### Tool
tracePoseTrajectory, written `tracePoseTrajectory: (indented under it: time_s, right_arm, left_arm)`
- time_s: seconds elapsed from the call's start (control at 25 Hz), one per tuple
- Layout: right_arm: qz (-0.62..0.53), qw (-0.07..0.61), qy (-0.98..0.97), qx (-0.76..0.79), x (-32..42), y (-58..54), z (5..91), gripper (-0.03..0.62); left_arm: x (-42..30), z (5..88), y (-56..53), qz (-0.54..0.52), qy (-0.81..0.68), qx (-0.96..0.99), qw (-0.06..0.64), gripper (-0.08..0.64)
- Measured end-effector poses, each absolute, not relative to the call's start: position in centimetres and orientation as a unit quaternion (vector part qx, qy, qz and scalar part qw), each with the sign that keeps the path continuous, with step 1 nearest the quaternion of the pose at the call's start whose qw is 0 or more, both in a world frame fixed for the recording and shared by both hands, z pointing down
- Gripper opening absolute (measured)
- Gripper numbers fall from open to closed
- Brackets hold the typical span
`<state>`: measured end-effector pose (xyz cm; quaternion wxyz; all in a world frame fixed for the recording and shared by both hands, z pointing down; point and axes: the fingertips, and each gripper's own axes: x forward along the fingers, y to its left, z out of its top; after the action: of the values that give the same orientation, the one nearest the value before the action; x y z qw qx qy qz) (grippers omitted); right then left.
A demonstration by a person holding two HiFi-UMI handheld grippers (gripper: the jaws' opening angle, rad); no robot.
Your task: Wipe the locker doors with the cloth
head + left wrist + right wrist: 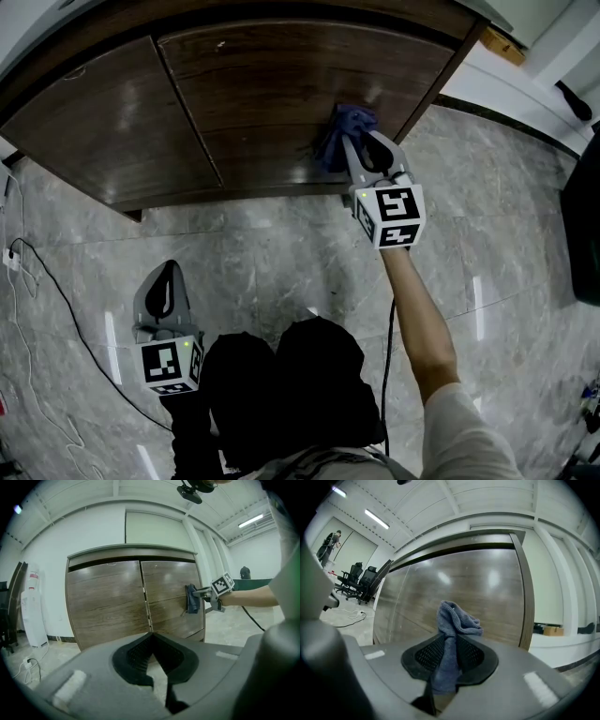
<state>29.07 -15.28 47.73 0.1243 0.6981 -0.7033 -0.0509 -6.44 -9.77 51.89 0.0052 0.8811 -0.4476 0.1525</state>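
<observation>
Right gripper [356, 141] clamps the cloth [339, 129], bunched forward against the locker's right door [281, 84]; left gripper [168, 274], closed and empty, hangs well back.

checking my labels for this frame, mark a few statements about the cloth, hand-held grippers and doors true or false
1. The right hand-held gripper is clamped on a blue cloth. True.
2. The left hand-held gripper holds a second cloth. False: nothing is between its jaws.
3. The left door is closed. True.
4. The cloth is against the left door. False: it is against the right door.
</observation>
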Motion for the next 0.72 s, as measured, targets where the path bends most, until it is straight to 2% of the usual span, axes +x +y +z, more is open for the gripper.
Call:
tracePoseTrajectory:
  time_s: [0.72]
  right_arm:
    - [-0.164, 0.058, -0.703, 0.690, 25.5, -16.8, 32.8, 0.081]
  left_arm:
    - [-7.2, 51.8, -9.8, 0.143, -0.452, 0.881, 0.012, 0.002]
